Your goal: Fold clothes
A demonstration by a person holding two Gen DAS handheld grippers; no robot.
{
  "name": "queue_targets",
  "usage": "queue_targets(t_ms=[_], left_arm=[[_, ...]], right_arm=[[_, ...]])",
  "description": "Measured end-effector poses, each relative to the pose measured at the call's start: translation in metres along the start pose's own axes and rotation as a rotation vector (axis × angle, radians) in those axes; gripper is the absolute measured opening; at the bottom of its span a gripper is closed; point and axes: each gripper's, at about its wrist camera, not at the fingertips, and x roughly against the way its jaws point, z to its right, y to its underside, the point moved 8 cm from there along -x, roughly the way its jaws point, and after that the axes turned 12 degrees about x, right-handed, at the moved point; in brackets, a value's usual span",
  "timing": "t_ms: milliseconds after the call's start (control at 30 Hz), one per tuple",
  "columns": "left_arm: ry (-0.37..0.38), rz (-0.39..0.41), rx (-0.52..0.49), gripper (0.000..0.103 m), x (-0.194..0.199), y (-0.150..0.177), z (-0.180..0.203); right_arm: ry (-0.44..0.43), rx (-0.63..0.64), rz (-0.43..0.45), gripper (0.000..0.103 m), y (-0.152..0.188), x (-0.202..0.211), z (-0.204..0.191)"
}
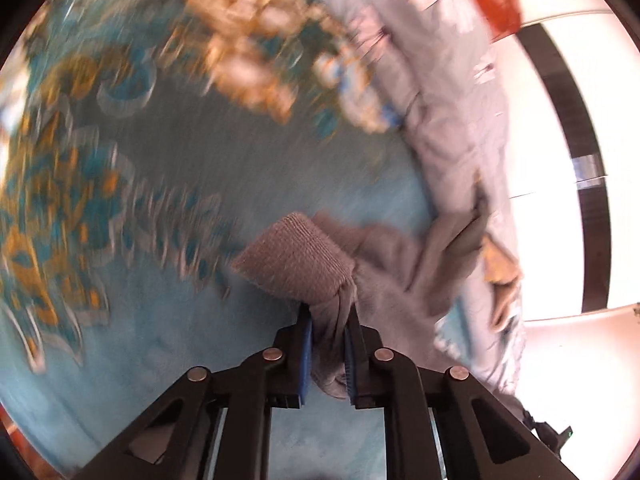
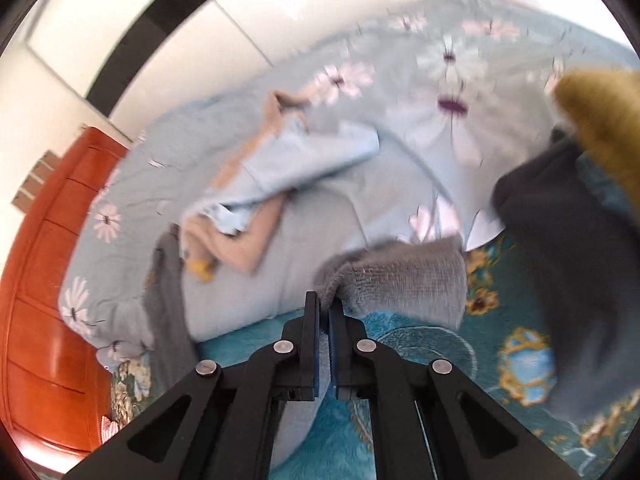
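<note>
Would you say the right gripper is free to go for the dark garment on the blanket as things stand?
Probably not: the right gripper is shut on the grey knit garment. The dark garment lies uncovered to its right, but it would have to release first.

Knit garment (image 2: 404, 280) on blanket (image 2: 420, 360), floral quilt (image 2: 360, 152) behind, cabinet (image 2: 52, 280) far left.

Bright daylight, blown-out white wall (image 1: 560, 92) at right in left view, heavy motion blur on patterned blanket (image 1: 100, 168), fisheye-bent edges, tongs sharp.
</note>
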Motion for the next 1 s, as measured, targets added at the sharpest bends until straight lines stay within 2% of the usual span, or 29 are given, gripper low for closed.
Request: queue_targets(t_ms=[100,200,300,333,400,500,633,733,833,900,1000], left_arm=[[0.049,0.057,-0.05,0.013,0.026,-0.023,0.021],[0.058,0.112,-0.104,0.012,0.052,-0.047,0.023],[0.001,0.086,-0.104,0.012,0.05,-0.051,-0.009],[-0.041,0.066,-0.098,0.012,0.044,-0.047,-0.028],[-0.096,0.032,-0.074,0.012,0.037,-0.038,-0.058],[-0.126,0.013,-0.029,0.012,0.031,-0.03,-0.086],[-0.125,0.03,-0.004,0.011,0.031,-0.028,-0.095],[-0.141,0.035,-0.053,0.011,0.03,-0.029,-0.085],[-0.153,0.015,-0.088,0.011,0.022,-0.025,-0.077],[-0.18,-0.001,-0.083,0.011,0.017,-0.019,-0.083],[-0.167,-0.025,-0.061,0.012,0.014,-0.013,-0.089]], right_arm=[[-0.016,0.025,0.056,0.003,0.001,0.044,-0.007],[0.018,0.067,0.052,0.003,0.032,0.072,-0.005],[0.081,0.045,-0.069,0.003,0.096,0.064,0.022],[0.104,0.036,-0.112,0.003,0.119,0.063,0.033],[0.133,-0.007,-0.167,0.003,0.152,0.056,0.051],[0.169,-0.095,-0.222,0.003,0.19,0.053,0.078],[0.202,-0.126,-0.232,0.003,0.198,0.059,0.094],[0.236,-0.115,-0.231,0.003,0.196,0.062,0.1],[0.284,-0.109,-0.249,0.003,0.199,0.059,0.111],[0.288,-0.139,-0.271,0.003,0.205,0.054,0.119],[0.283,-0.128,-0.288,0.003,0.208,0.051,0.118]])
